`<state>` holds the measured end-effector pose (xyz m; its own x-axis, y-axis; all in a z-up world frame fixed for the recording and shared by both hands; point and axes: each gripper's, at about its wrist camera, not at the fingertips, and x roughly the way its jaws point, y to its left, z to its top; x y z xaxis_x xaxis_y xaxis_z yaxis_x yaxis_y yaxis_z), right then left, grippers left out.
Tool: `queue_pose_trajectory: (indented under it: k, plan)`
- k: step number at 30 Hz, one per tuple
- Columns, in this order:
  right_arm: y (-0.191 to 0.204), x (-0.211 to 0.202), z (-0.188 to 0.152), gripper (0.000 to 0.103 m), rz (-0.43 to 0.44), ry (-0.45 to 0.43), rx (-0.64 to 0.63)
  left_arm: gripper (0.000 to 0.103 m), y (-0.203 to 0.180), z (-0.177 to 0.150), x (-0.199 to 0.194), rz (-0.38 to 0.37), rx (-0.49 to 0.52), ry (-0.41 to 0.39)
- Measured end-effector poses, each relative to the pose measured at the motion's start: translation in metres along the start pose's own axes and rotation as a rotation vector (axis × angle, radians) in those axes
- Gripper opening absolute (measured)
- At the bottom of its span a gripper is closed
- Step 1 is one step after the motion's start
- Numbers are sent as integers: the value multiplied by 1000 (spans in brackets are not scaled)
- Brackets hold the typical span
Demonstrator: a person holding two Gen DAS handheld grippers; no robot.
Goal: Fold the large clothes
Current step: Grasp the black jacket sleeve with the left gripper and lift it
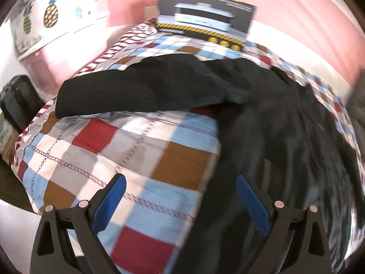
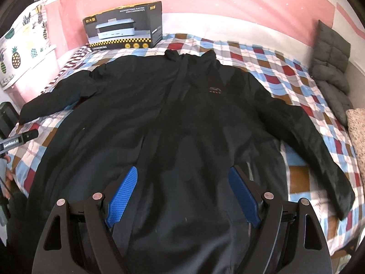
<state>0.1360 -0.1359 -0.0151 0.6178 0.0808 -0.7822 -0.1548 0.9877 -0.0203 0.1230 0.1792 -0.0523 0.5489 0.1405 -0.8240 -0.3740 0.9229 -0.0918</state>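
Jacket [image 2: 173, 118], black, laid front-up across a bed with a checked quilt [image 2: 285, 73]; collar toward the far wall, both sleeves spread out to the sides. No fold visible yet, by my reading.

Right gripper [image 2: 182, 194] hovers above the lower body of the garment, fingers spread wide, nothing between them. Left gripper [image 1: 180, 196] is off the jacket's left edge, over bare quilt and the dark hem, fingers likewise wide apart and empty. Left view is motion-blurred, so exact height above the fabric cannot be judged.

Left sleeve [image 2: 52, 100] looks bunched near the shoulder and its cuff reaches the bed's edge.

Risks from here:
- Pinching quilt together with jacket. Quilt is soft and sits directly under the fabric, so a deep bite would lift both.
- Taking one layer only. The jacket has a front and back panel; a shallow pinch could peel the front alone and leave a crooked fold.
- Folding over the bunched sleeve would lock in a lump.
- Sleeve cuff at the edge may slide off the bed once the body is tugged.
- Cardboard appliance box [image 2: 125, 25] stands just beyond the collar; a push that way could crowd it.
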Motion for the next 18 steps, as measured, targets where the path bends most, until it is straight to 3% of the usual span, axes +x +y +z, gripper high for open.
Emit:
queue_pose_trajectory:
  k: [5, 10, 12, 18]
  plan:
    - [0, 21, 13, 83, 63, 22, 20, 94, 33, 25, 30, 64, -69, -9]
    - [1, 43, 21, 83, 71, 51, 23, 94, 70, 45, 65, 59, -173, 20]
    - [0, 51, 25, 83, 66, 59, 26, 88, 85, 51, 77, 63, -220, 30]
    - [-6, 67, 32, 83, 32, 67, 36, 84, 120, 62, 99, 21, -352, 1]
